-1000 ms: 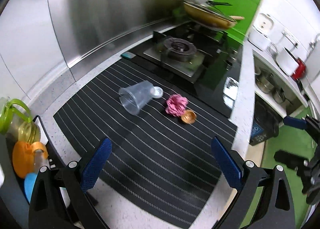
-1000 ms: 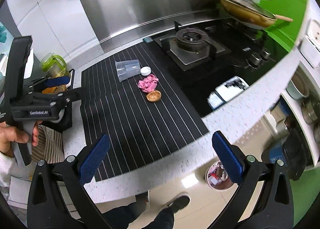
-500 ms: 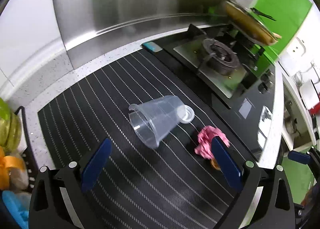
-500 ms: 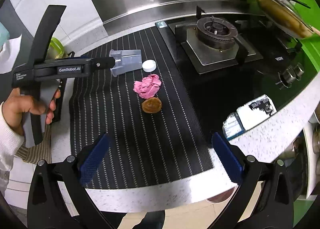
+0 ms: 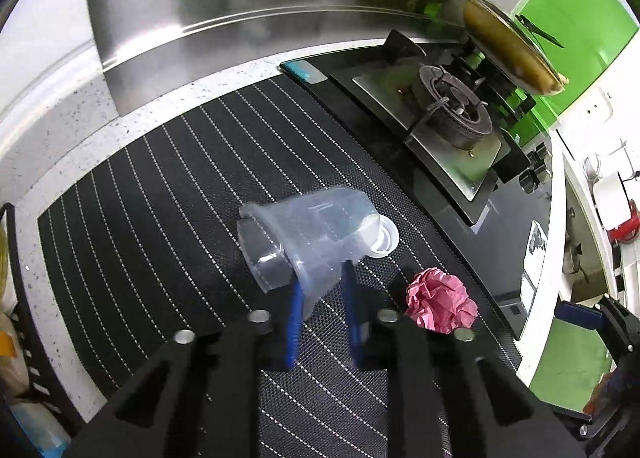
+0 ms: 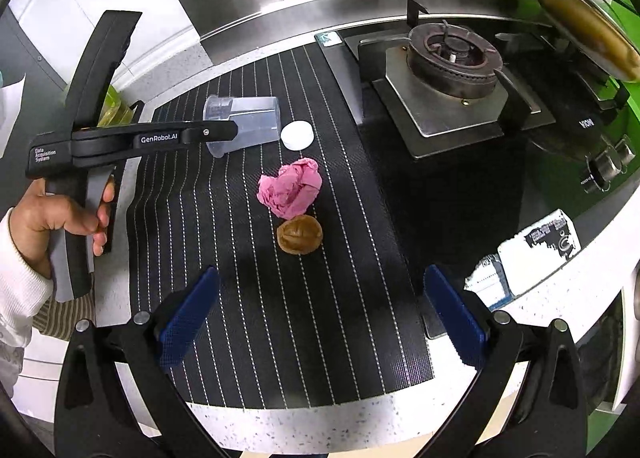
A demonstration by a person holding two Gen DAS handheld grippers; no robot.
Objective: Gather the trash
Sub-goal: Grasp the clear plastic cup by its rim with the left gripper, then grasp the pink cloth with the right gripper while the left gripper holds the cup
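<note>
Closing our left gripper (image 5: 320,290) on rim of clear plastic cup (image 5: 308,234) lying sideways on striped desk mat (image 5: 160,197); right gripper (image 6: 320,310) wide, empty. Next: firm pinch, lift gently, avoid crushing.

A black striped mat (image 6: 280,318) covers the speckled counter (image 5: 60,129); a gas burner (image 6: 452,53) sits beside it; a lidded pan (image 6: 584,21) stands beyond.

L gripper (image 5: 320,282) jaws closing on tipped clear cup (image 5: 308,234)
</note>
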